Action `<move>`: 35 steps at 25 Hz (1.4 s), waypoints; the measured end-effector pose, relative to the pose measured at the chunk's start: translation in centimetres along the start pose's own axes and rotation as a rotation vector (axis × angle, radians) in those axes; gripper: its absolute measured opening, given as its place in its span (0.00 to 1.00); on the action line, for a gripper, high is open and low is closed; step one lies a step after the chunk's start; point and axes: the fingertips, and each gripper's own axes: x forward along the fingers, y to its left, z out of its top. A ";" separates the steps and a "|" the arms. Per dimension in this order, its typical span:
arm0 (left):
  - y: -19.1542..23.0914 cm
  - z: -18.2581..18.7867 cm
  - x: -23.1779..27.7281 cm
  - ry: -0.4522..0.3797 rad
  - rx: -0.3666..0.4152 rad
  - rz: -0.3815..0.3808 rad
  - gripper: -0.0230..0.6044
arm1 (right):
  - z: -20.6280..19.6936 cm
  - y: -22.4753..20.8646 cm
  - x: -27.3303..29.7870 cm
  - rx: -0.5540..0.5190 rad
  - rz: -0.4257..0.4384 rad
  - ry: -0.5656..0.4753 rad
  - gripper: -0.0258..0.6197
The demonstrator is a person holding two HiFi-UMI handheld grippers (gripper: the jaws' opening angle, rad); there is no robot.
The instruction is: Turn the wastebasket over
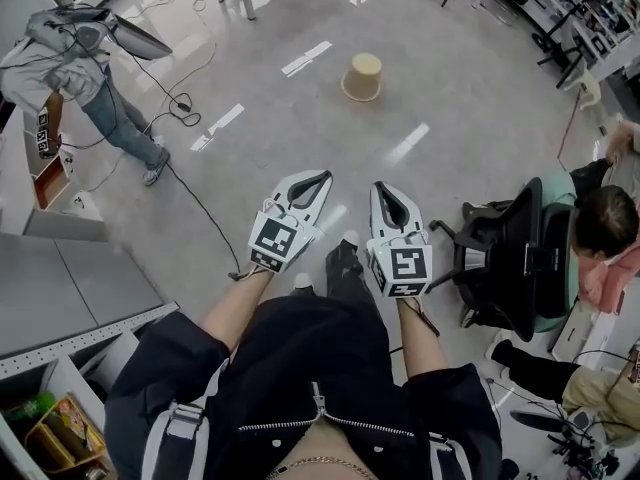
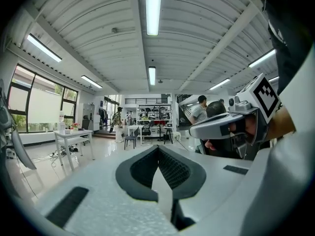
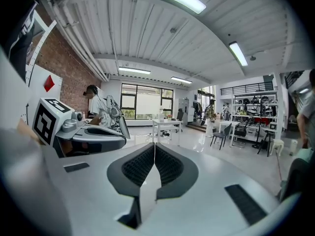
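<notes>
A tan wastebasket [image 1: 362, 76] stands upside down on the grey floor, far ahead in the head view, its wide rim on the ground. My left gripper [image 1: 321, 176] and right gripper [image 1: 381, 187] are held side by side at waist height, well short of the basket, both shut with nothing between the jaws. In the left gripper view the left gripper [image 2: 158, 147] has its jaws together, and the right gripper [image 2: 231, 124] shows beside it. In the right gripper view the right gripper [image 3: 154, 145] is likewise shut, with the left gripper [image 3: 86, 134] at its side. Neither gripper view shows the basket.
A person [image 1: 80, 68] stands at the left by a white shelf [image 1: 45, 133], with black cables [image 1: 185, 108] running across the floor. Another person [image 1: 610, 233] sits at the right by a black office chair [image 1: 510, 258]. A grey cabinet [image 1: 70, 288] stands close on my left.
</notes>
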 end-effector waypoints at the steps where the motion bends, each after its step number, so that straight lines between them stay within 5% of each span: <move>1: 0.1 0.0 0.4 0.003 -0.002 -0.002 0.04 | 0.0 -0.3 0.3 0.003 0.000 0.001 0.06; 26: 5.6 4.2 18.9 0.031 0.022 0.136 0.04 | 3.2 -16.6 12.5 0.021 0.152 -0.031 0.06; 35: 5.9 4.4 23.0 0.056 0.030 0.123 0.04 | 2.5 -20.8 13.5 0.055 0.135 -0.022 0.06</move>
